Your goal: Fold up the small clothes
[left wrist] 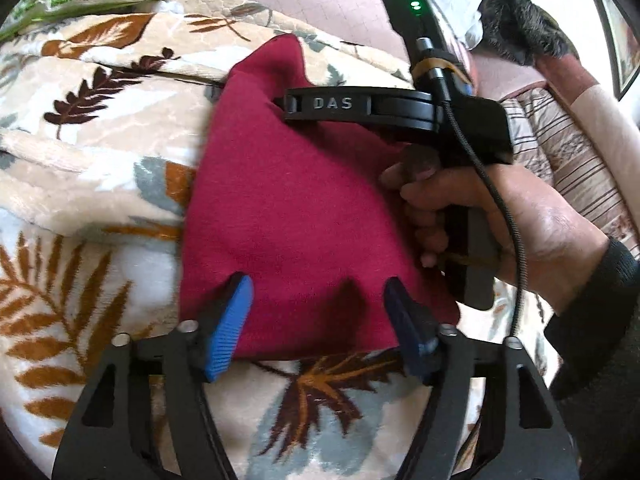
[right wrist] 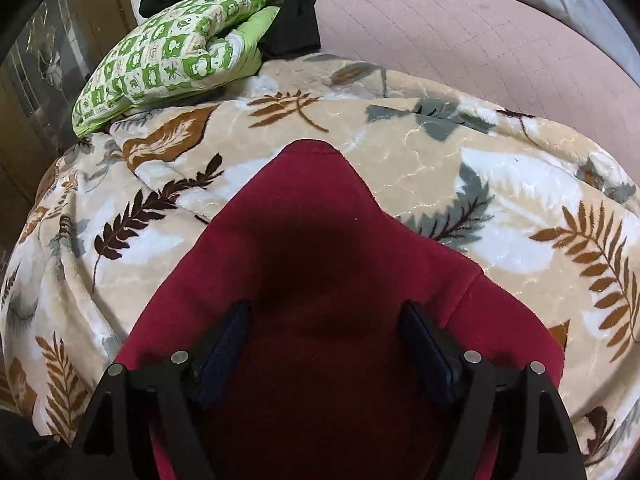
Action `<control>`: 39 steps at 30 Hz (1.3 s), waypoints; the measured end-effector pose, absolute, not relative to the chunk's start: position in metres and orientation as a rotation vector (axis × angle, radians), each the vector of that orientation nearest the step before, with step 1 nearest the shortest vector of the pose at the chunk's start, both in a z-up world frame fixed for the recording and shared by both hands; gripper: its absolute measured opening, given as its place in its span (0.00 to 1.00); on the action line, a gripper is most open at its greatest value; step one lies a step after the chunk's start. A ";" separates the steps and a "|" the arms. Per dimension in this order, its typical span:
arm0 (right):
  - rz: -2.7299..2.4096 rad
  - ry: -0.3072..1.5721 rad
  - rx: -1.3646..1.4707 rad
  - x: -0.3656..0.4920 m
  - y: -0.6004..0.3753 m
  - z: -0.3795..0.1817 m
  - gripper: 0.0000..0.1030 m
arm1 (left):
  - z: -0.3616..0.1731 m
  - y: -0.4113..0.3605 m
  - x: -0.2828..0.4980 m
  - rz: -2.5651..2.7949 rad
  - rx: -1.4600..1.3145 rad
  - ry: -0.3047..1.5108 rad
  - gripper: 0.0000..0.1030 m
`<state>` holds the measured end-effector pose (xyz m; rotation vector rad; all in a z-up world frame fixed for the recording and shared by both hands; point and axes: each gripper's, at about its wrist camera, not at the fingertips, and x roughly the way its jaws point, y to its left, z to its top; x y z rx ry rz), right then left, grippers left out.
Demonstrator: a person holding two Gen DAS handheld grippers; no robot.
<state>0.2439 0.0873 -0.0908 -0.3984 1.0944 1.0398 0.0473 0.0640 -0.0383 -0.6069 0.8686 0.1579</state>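
A small dark red garment [left wrist: 296,208] lies flat on a leaf-patterned blanket [left wrist: 100,152]. My left gripper [left wrist: 318,286] is open, its blue-padded fingers over the garment's near edge, holding nothing. The right gripper's body shows in the left wrist view, held in a hand above the garment's right side; its fingertips are hidden there. In the right wrist view my right gripper [right wrist: 326,312] is open just above the red garment [right wrist: 320,240], which tapers to a narrow end away from me.
A green-and-white patterned pillow [right wrist: 172,56] and dark clothing [right wrist: 296,20] lie at the far side of the blanket [right wrist: 500,184]. A pink quilted mattress surface [right wrist: 460,28] lies beyond. A striped cloth [left wrist: 560,152] is at the right.
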 end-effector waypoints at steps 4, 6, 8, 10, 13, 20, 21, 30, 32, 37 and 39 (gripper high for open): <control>1.058 1.115 -0.427 0.250 0.092 -0.095 0.78 | -0.037 0.060 0.047 0.148 -0.610 0.824 0.82; 1.054 1.116 -0.443 0.252 0.097 -0.097 0.80 | -0.037 0.060 0.045 0.154 -0.628 0.797 0.82; 1.042 1.118 -0.467 0.254 0.104 -0.099 0.84 | -0.036 0.060 0.044 0.150 -0.635 0.783 0.82; 1.014 1.152 -0.488 0.259 0.114 -0.100 0.90 | -0.037 0.063 0.044 0.143 -0.650 0.779 0.83; 0.948 1.195 -0.534 0.268 0.132 -0.092 0.91 | -0.038 0.064 0.045 0.125 -0.657 0.777 0.87; 0.935 1.029 -0.363 0.273 0.141 -0.044 0.46 | -0.037 0.058 0.050 0.118 -0.611 0.791 0.91; 0.934 1.064 -0.437 0.269 0.151 -0.057 0.33 | -0.037 0.058 0.051 0.116 -0.609 0.790 0.91; 0.933 1.017 -0.371 0.270 0.112 -0.032 0.33 | 0.001 0.079 0.027 0.129 -0.635 0.645 0.91; 0.950 0.962 -0.294 0.268 0.071 -0.006 0.33 | 0.021 0.085 0.020 0.183 -0.569 0.547 0.91; 0.992 0.984 -0.232 0.235 -0.005 -0.013 0.33 | -0.002 0.099 0.066 0.158 -0.566 0.659 0.74; 0.903 1.081 -0.316 0.228 -0.014 -0.055 0.33 | -0.024 0.098 0.081 0.193 -0.524 0.710 0.74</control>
